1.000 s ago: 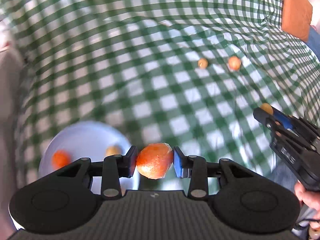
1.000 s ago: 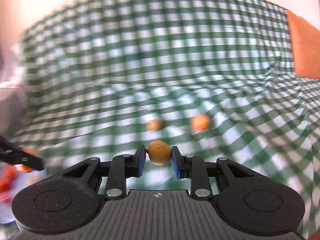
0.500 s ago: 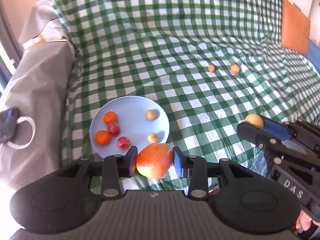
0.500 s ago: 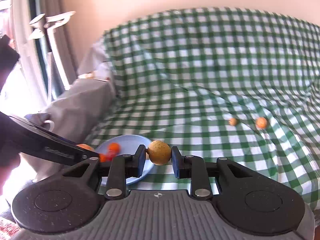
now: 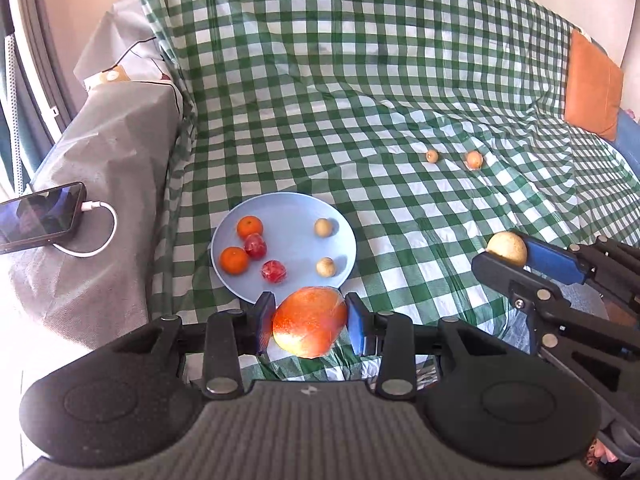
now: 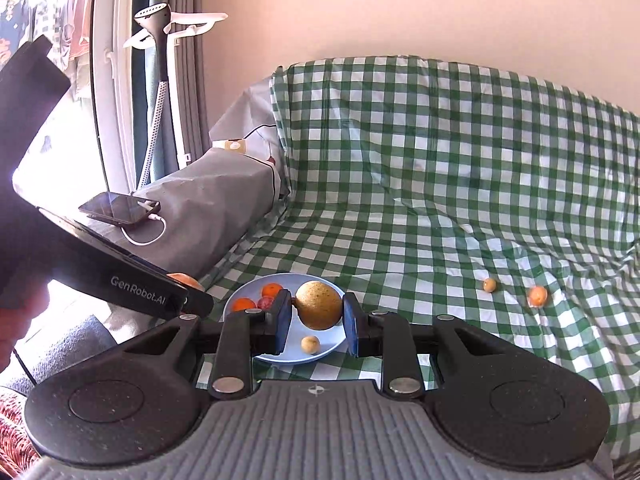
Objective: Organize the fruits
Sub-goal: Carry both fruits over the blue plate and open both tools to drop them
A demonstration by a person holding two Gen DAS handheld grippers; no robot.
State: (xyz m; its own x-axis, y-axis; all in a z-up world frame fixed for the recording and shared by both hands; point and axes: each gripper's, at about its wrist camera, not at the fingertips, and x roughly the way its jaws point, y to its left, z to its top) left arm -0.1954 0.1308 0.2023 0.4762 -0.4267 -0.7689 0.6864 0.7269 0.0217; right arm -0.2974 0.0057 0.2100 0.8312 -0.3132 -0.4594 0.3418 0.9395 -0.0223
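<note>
Orange-red wrapped fruit (image 5: 310, 326) sits clamped in the left gripper (image 5: 310, 326) at the blue plate's (image 5: 288, 208) near rim, the right gripper (image 6: 318, 312) pinches a speckled tan fruit (image 6: 318, 310) above it, and two small fruits (image 5: 432, 156) lie farther out on the green checked cloth (image 5: 360, 80).

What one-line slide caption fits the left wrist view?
Left tool grips a large orange fruit near the blue plate holding six small fruits.
</note>
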